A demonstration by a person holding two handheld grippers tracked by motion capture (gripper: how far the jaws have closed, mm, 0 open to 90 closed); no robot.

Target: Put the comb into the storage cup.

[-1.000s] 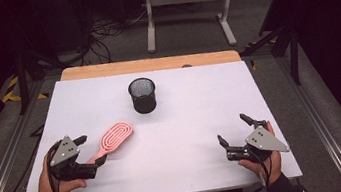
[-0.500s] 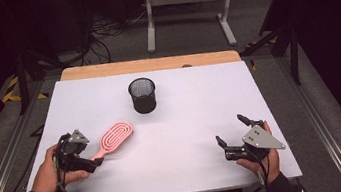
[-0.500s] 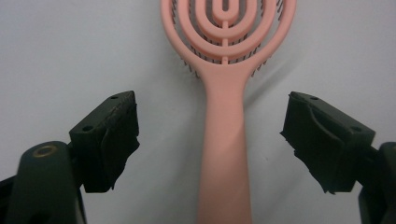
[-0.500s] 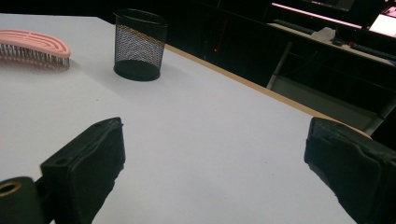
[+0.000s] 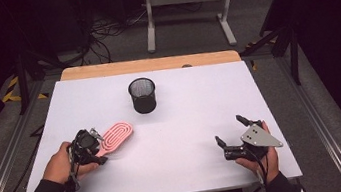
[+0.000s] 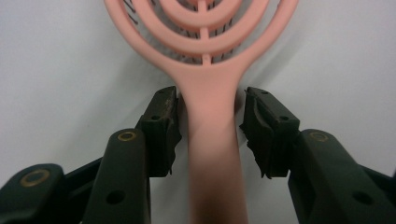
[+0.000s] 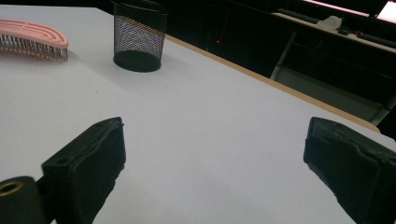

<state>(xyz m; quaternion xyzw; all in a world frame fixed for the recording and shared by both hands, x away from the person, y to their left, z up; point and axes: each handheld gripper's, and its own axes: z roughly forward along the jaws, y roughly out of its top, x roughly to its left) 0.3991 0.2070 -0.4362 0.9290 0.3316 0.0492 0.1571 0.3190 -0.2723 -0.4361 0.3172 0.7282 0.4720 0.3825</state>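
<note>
A pink vented hairbrush [image 5: 116, 135] lies flat on the white table [image 5: 189, 98], left of centre, with its handle pointing toward the person. My left gripper [image 5: 99, 154] straddles that handle. In the left gripper view the handle [image 6: 211, 107] runs up between the jaws of the left gripper [image 6: 208, 122], which have just been closing. One pad touches the handle and a thin gap remains at the other. My right gripper [image 5: 229, 129] rests at the front right, open, nothing between the jaws. In the right gripper view the right gripper [image 7: 212, 158] faces the brush [image 7: 30, 35], far off.
A black mesh cup [image 5: 142, 96] stands upright behind the brush at the table's middle back, also far ahead in the right gripper view [image 7: 139, 39]. A wooden strip [image 5: 149, 64] edges the far side. Cables and a metal stand lie on the floor beyond.
The left hand has slid right to the brush handle. Its jaws, wide apart a second ago, have narrowed around the handle. The right gripper has kept still.
</note>
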